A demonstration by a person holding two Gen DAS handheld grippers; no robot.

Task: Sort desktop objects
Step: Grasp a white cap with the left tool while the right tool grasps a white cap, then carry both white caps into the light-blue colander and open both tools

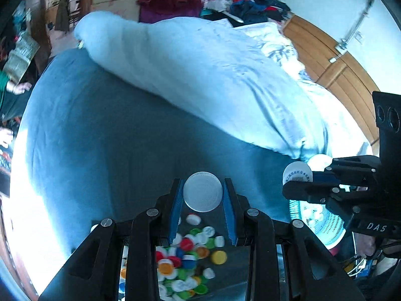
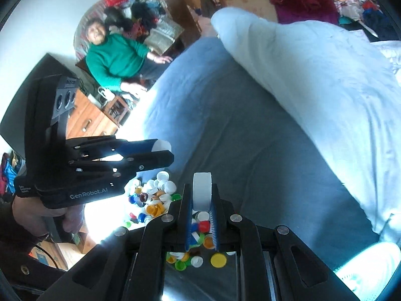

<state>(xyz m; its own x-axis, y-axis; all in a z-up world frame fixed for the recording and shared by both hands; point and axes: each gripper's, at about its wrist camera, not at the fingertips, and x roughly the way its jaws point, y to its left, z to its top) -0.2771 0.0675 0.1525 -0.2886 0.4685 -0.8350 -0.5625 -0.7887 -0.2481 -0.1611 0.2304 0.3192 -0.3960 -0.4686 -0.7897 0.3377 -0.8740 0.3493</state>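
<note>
My left gripper [image 1: 203, 194] is shut on a white ridged bottle cap [image 1: 203, 192], held flat-face to the camera above a pile of coloured caps [image 1: 190, 253]. My right gripper [image 2: 201, 195] is shut on another white cap [image 2: 202, 192], held edge-on above the same pile [image 2: 155, 200]. In the left wrist view the right gripper [image 1: 298, 178] shows at the right with its white printed cap [image 1: 297, 173] over a teal basket [image 1: 323, 223]. In the right wrist view the left gripper [image 2: 163, 150] shows at the left with its white cap [image 2: 162, 146].
The caps lie on a blue bedsheet [image 1: 112, 138]. A pale blue duvet [image 1: 213, 70] lies across the far side. A teal mesh basket [image 2: 371, 268] with white caps sits at the right. A person in a green sweater [image 2: 112, 57] sits beyond the bed. A wooden headboard [image 1: 333, 70] stands at far right.
</note>
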